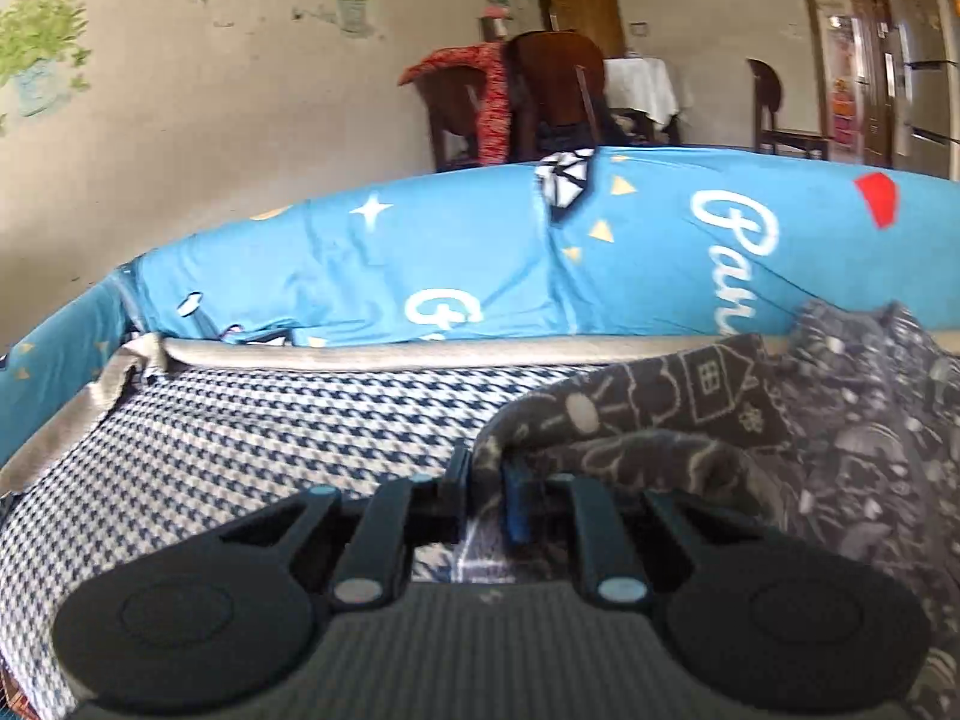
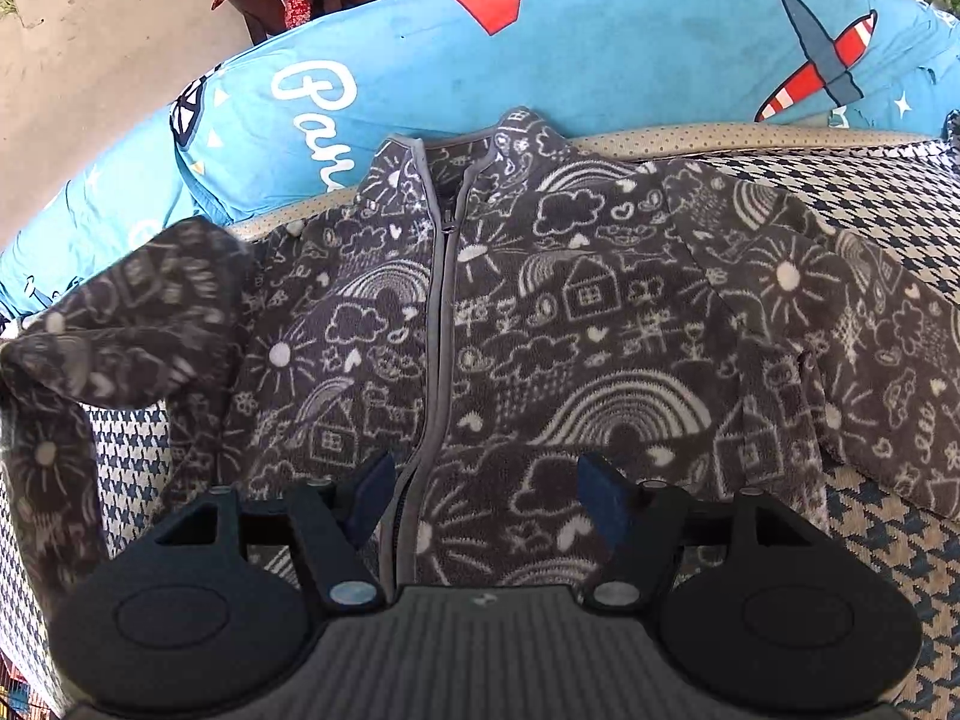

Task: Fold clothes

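Jacket (image 2: 540, 324): fuzzy fleece, matt, dark grey with white doodle print; zip edging is smoother grey cloth. Seat cover (image 1: 252, 432): woven houndstooth cloth, coarse texture. Blue cushion (image 2: 600, 60): smooth printed cotton-like cloth, slightly creased. Left gripper (image 1: 486, 480) and right gripper (image 2: 486, 492): black matt plastic, ribbed base, small shiny metal pins. Chair (image 1: 558, 84): dark glossy wood.

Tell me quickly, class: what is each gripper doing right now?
Left gripper: shut on the sleeve of the grey doodle-print fleece jacket.
Right gripper: open, holding nothing, above the jacket's lower front.
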Demonstrator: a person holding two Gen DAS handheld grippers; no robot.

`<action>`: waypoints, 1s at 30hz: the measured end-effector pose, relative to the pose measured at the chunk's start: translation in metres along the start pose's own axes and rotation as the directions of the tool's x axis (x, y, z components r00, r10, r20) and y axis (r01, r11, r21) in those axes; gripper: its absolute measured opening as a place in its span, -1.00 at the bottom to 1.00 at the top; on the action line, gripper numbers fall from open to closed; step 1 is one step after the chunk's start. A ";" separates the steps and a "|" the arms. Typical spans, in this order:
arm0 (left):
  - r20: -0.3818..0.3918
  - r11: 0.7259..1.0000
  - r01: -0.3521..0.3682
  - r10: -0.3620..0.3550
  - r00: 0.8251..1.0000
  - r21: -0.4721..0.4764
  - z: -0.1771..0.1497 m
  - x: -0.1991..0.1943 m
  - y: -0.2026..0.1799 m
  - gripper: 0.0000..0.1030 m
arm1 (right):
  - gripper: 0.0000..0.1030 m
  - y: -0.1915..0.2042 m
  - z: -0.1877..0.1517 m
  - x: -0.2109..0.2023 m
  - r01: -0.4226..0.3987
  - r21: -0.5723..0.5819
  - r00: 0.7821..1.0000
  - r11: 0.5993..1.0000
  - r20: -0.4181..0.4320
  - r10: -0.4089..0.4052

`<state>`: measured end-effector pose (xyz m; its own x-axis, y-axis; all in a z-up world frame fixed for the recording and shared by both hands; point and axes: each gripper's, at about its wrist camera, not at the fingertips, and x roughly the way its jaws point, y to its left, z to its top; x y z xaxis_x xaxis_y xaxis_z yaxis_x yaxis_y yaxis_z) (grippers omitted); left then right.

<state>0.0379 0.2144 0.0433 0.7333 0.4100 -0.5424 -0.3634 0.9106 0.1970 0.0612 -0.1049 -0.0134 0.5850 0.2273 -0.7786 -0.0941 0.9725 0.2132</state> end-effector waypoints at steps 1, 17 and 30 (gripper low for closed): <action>-0.011 0.999 -0.047 0.047 0.999 -0.013 0.002 0.010 0.011 -0.76 | 0.31 0.000 0.000 0.001 0.002 0.000 1.000 1.000 -0.002 -0.002; -0.289 0.961 -0.268 0.240 0.927 -0.062 -0.021 0.099 0.067 0.50 | 0.33 0.004 0.000 0.007 0.006 -0.028 1.000 1.000 -0.029 -0.007; -0.228 0.970 -0.061 0.006 0.974 -0.236 -0.018 0.043 0.106 0.75 | 0.38 0.012 0.002 0.007 -0.015 -0.046 0.999 0.999 -0.029 0.014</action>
<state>0.0203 0.3272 0.0259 0.5808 0.3928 -0.7130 -0.5328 0.8456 0.0318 0.0658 -0.0914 -0.0145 0.5602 0.2424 -0.7921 -0.1401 0.9702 0.1978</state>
